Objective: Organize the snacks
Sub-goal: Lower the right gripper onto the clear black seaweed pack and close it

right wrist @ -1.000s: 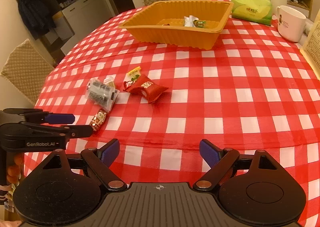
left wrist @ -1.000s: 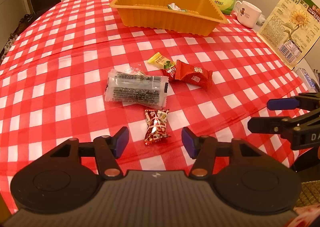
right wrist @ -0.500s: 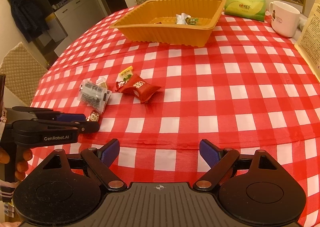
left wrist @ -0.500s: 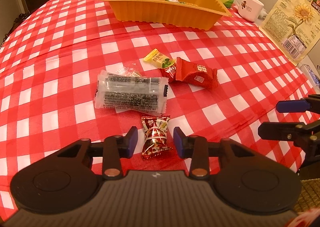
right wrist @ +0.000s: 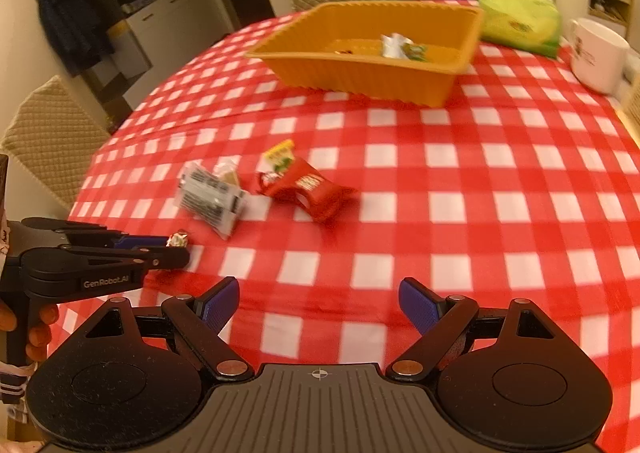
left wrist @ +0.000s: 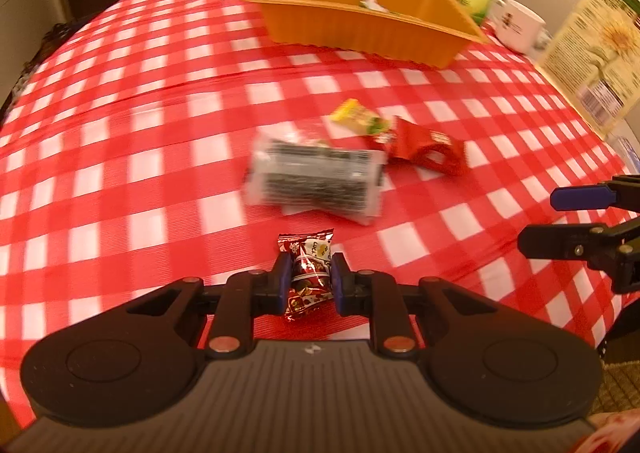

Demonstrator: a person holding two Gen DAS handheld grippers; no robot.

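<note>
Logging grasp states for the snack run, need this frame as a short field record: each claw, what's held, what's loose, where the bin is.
left claw: shut on the small red candy wrapper, jaws have just been closing
right claw: open, nothing between the pads
loose on tablecloth: clear seaweed-style pack, yellow sachet, red snack pouch
orange tray: far side of table, a few wrappers already inside
tablecloth: red and white check
beyond tray: white mug, green tissue pack

Black hand-held gripper [left wrist: 307,281], blue pads [left wrist: 285,273]
</note>
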